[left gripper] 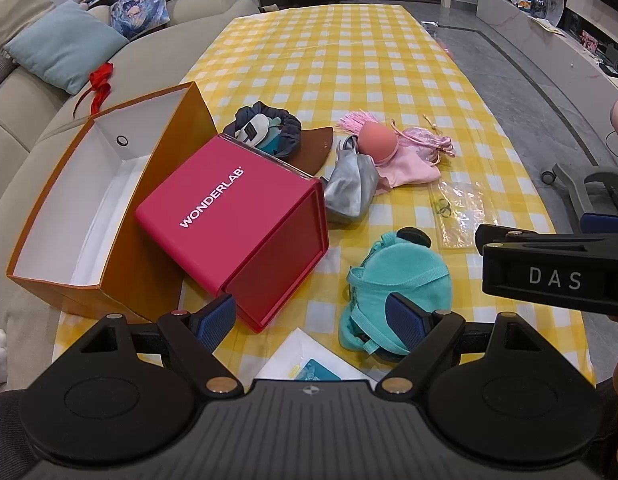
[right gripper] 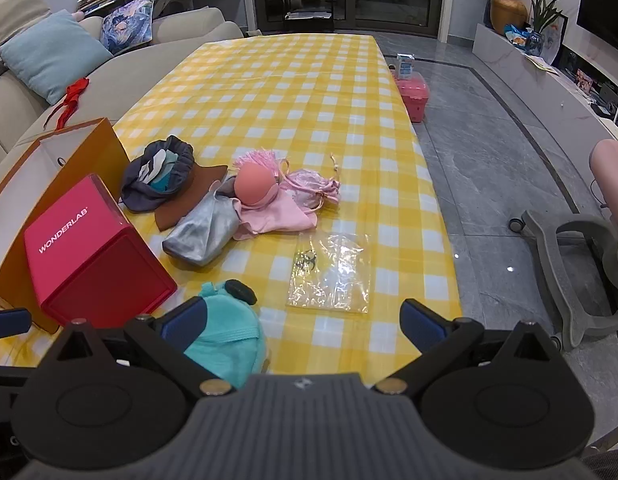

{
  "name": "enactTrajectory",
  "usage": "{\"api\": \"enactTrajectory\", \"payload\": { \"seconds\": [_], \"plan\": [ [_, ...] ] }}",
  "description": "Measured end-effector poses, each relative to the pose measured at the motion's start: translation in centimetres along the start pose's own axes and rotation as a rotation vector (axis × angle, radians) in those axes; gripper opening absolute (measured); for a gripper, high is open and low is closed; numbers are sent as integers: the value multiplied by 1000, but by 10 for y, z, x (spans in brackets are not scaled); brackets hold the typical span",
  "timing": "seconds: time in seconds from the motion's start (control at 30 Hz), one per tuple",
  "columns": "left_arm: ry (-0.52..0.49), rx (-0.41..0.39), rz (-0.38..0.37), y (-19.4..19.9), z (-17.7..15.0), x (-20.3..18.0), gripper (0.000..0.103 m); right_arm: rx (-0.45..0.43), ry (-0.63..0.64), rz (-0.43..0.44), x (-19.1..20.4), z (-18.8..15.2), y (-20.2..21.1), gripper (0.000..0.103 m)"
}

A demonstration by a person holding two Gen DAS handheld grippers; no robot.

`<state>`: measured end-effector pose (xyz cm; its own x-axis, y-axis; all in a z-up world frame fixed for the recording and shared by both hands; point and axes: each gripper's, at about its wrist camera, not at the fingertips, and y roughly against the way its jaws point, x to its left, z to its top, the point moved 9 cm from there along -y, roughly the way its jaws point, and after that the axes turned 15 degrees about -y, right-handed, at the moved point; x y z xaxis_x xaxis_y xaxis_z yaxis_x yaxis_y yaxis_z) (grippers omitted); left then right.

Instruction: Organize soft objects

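Setting: yellow-and-white checked tablecloth [right gripper: 309, 92], sofa alongside.
Soft objects: fuzzy turquoise pouch with strap [left gripper: 397, 280] nearest; crumpled silver fabric bag [left gripper: 351, 188], pink cloth bundle [left gripper: 405, 164] and dark grey drawstring pouch [left gripper: 269, 128] farther back.
Containers: open orange cardboard box [left gripper: 89, 200]; magenta WONDERLAB box [left gripper: 233, 216] tipped on its side.
Left gripper [left gripper: 311, 322]: wide, empty, above the near table edge.
Right gripper [right gripper: 303, 322]: wide, empty, turquoise pouch by its left finger.
Risk: I judge the loose strap could snag a finger, or a shallow pinch could let the pouch slip.
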<state>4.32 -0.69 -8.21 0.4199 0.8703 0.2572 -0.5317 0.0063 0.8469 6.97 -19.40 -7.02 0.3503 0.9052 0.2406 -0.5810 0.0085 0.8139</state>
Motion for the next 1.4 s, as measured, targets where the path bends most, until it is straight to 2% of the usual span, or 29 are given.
{"api": "enactTrajectory", "payload": {
  "seconds": [1.4],
  "plan": [
    [19,29,-28,-9,-4,0,99,7,2,-10,-3,-2,-5,100]
  ]
}}
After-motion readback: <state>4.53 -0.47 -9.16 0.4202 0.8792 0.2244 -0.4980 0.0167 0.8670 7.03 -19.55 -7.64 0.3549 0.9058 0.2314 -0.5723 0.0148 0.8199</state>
